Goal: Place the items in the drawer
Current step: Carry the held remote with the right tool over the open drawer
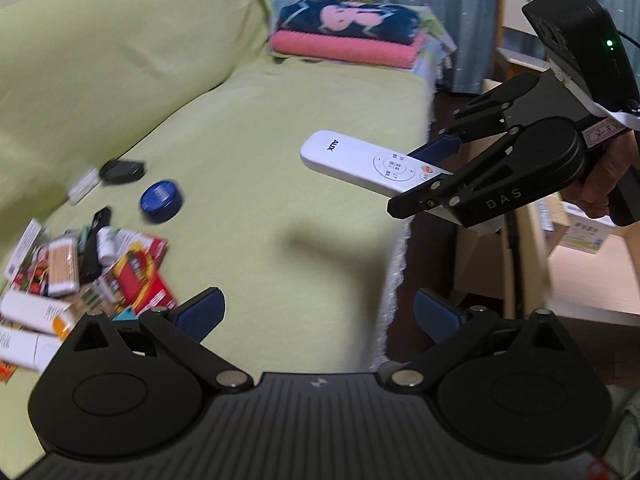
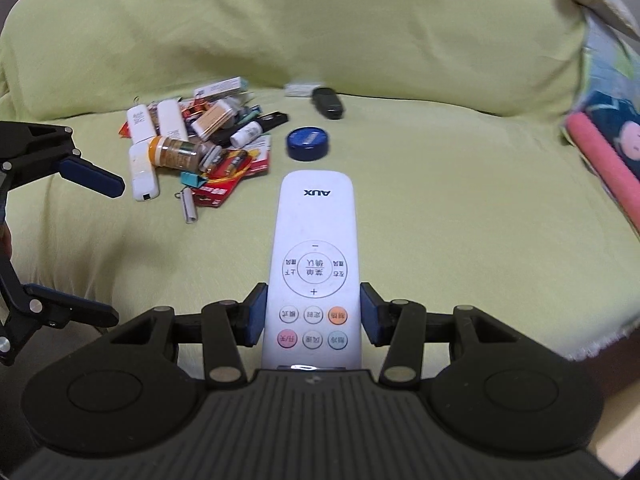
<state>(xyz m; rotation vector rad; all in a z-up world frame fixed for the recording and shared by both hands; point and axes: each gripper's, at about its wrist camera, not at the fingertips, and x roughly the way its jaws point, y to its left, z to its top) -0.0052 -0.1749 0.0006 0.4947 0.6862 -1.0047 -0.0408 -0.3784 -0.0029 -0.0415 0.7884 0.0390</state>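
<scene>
My right gripper [image 2: 313,318] is shut on a white AUX remote [image 2: 314,248], held by its button end above the green sofa seat [image 2: 440,200]. The left wrist view shows the same remote [image 1: 360,162] lifted in the air at the right, clamped in the right gripper [image 1: 430,176]. My left gripper [image 1: 318,314] is open with nothing between its blue pads; it also shows at the left edge of the right wrist view [image 2: 116,250]. A pile of small items [image 2: 192,148] lies on the seat, with a blue round tin [image 2: 308,142] and a black device [image 2: 328,102] near it. No drawer is in view.
The sofa backrest [image 2: 280,20] rises behind the pile. Folded pink and navy towels [image 1: 348,36] lie at the far end of the seat. Past the sofa's edge stand pale wooden furniture [image 1: 532,256] and a chair [image 1: 516,24] before a blue curtain.
</scene>
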